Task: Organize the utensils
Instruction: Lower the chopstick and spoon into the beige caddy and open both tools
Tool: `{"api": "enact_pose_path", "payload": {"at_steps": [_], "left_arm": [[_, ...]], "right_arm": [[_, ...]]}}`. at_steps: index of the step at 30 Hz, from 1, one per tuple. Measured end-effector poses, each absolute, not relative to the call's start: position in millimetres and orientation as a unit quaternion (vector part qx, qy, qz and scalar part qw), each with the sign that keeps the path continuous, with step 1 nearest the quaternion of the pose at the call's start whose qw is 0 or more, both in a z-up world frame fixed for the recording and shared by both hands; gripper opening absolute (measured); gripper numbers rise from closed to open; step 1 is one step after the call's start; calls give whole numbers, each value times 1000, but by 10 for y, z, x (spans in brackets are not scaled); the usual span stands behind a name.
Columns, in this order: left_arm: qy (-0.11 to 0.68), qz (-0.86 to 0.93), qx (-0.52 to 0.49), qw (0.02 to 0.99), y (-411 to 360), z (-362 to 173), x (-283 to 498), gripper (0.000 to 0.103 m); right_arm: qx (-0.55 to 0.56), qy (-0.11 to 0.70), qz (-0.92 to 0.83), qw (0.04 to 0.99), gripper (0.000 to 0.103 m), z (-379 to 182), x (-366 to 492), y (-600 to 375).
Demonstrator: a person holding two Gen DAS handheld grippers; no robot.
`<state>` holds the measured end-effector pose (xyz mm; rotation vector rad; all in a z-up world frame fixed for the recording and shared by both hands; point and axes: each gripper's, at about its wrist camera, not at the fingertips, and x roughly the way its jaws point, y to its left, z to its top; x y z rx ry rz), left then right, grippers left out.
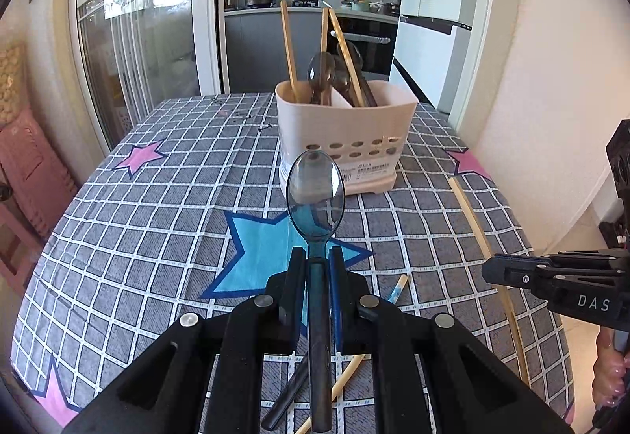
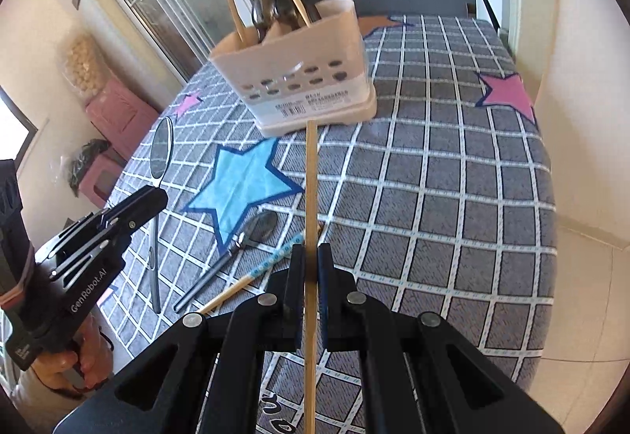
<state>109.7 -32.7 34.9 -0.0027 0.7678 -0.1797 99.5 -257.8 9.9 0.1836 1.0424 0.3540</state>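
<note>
My left gripper (image 1: 317, 257) is shut on a clear blue plastic spoon (image 1: 315, 190), bowl forward, held above the table and pointing at the beige utensil holder (image 1: 342, 131). The holder has several dark spoons (image 1: 330, 74) and wooden chopsticks (image 1: 288, 48) standing in it. My right gripper (image 2: 311, 257) is shut on a long wooden chopstick (image 2: 311, 174) whose tip reaches the foot of the holder (image 2: 299, 80). The left gripper (image 2: 134, 205) with its spoon (image 2: 161, 148) also shows in the right wrist view. The right gripper's side (image 1: 551, 276) shows in the left wrist view.
On the checked tablecloth (image 2: 433, 178) lie a dark spoon (image 2: 252, 233) and a chopstick with a blue patterned end (image 2: 252, 272), near the blue star (image 2: 244, 182). Pink storage boxes (image 2: 122, 115) stand left of the table. The table's right edge drops to the floor.
</note>
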Motion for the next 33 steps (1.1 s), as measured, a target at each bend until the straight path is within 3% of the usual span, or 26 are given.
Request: {"api": "enact_pose_path", "payload": {"at_steps": [19, 33], "left_arm": [[331, -91, 5, 939, -335, 723, 1384, 42], [284, -99, -36, 953, -125, 1378, 2129, 42]], "right_arm": [[81, 450, 183, 870, 6, 588, 1431, -2487], [107, 391, 202, 892, 6, 1149, 2221, -2471]]}}
